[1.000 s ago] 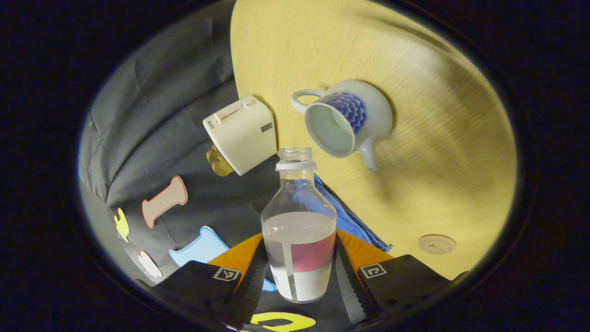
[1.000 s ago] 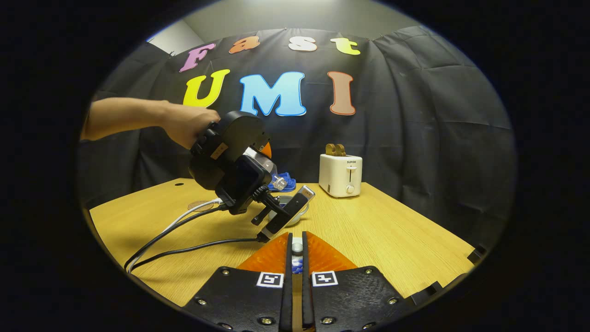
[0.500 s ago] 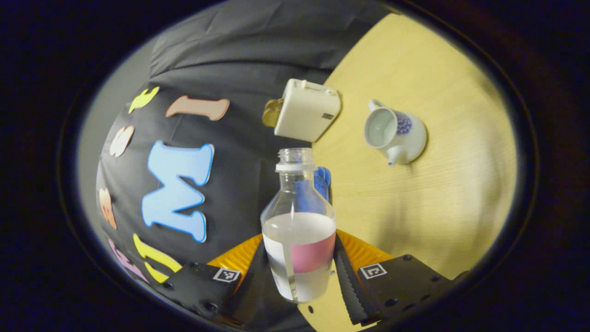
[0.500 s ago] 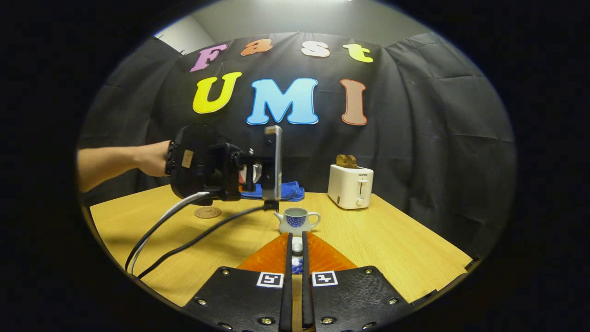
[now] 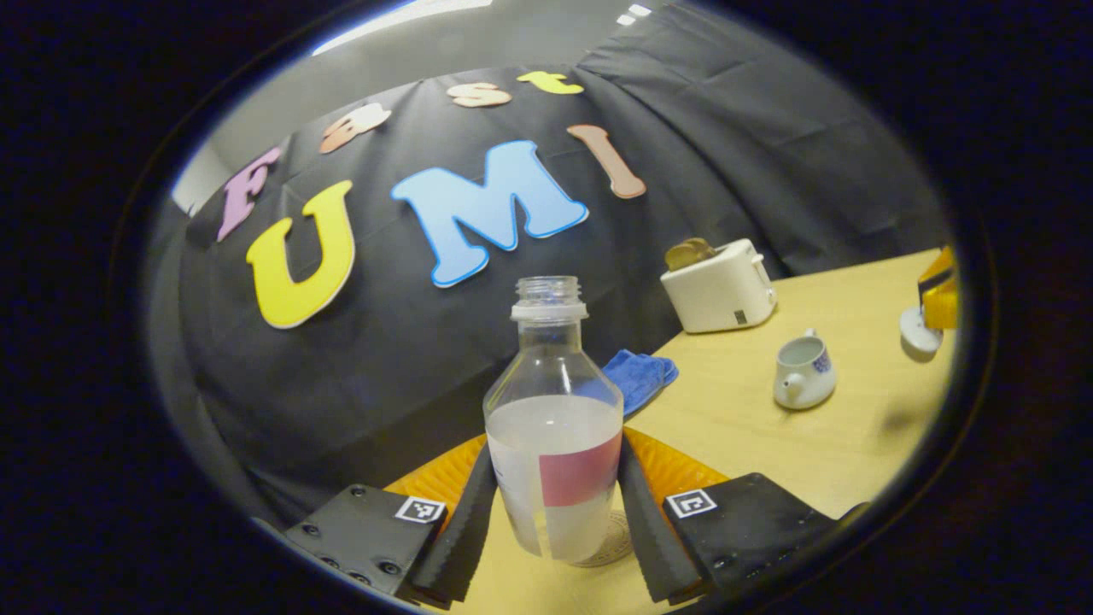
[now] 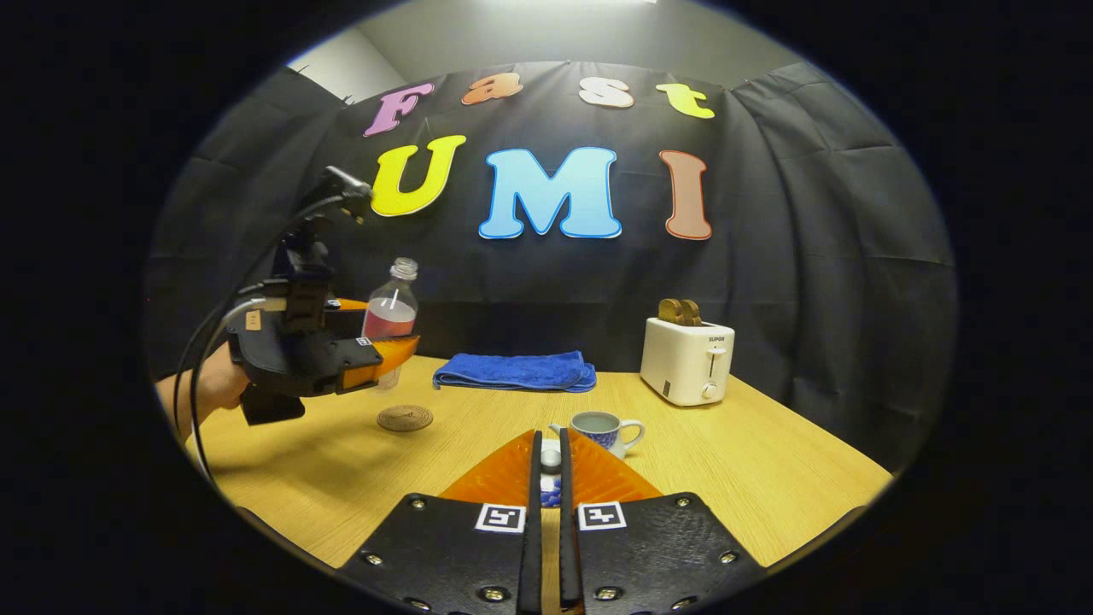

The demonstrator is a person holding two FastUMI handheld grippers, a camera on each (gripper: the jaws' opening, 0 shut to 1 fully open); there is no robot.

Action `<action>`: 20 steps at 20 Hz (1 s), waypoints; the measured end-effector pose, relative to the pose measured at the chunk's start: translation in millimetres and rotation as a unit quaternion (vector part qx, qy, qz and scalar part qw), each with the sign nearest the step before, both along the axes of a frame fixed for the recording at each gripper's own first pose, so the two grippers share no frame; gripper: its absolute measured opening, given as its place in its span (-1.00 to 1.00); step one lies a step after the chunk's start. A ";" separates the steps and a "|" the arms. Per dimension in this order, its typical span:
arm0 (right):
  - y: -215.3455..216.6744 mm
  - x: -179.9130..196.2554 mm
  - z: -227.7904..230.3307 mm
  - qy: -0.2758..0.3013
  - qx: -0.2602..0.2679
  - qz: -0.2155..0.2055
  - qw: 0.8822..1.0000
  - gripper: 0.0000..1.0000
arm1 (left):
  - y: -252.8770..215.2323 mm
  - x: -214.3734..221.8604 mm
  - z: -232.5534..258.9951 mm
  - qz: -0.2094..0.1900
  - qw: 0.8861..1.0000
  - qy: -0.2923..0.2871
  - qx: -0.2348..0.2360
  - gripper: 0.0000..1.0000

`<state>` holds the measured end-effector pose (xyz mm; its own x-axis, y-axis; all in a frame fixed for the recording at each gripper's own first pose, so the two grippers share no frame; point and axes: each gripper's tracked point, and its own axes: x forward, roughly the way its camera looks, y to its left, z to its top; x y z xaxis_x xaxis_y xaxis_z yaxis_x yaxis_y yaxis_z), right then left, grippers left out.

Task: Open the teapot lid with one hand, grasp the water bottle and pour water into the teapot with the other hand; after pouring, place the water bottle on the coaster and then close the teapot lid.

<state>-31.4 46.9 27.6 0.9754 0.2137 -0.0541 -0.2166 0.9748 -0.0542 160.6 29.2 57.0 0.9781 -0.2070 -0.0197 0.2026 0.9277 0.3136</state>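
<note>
My left gripper (image 5: 555,478) is shut on the clear water bottle (image 5: 553,427), which stands upright, uncapped and about half full. The round coaster (image 5: 608,543) shows just under the bottle's base. In the right gripper view the bottle (image 6: 391,312) hangs in the left gripper (image 6: 376,354) a little above and behind the coaster (image 6: 406,418). The white teapot with a blue pattern (image 6: 602,430) stands open on the table. My right gripper (image 6: 551,444) is shut on the teapot lid (image 6: 551,459) by its knob, near the teapot. The teapot (image 5: 803,371) and the lid (image 5: 918,329) also appear at the right of the left gripper view.
A white toaster (image 6: 687,359) with bread in it stands at the back right. A folded blue cloth (image 6: 515,372) lies along the back edge of the wooden table (image 6: 768,478). A hand (image 6: 205,389) and cables trail behind the left gripper.
The bottle has swung from tilted near the teapot back to upright and moved left to over the coaster. The right gripper keeps hold of the lid.
</note>
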 end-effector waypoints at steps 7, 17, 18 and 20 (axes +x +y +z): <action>8.9 11.3 -11.3 0.015 -0.005 0.004 1.000 -0.84 | 31.6 3.1 -31.3 0.023 0.986 0.008 -0.163 0.72; -7.5 21.1 -18.9 0.029 0.005 -0.007 1.000 -0.84 | 22.5 37.4 -66.9 0.036 0.988 0.027 -0.145 0.70; -8.6 21.3 -18.7 0.029 0.004 -0.008 1.000 -0.84 | 20.5 37.8 -69.8 0.034 0.989 0.030 -0.144 0.70; -8.3 21.6 -20.3 0.030 0.003 -0.007 1.000 -0.84 | 20.4 41.6 -70.4 0.036 0.989 0.026 -0.139 0.70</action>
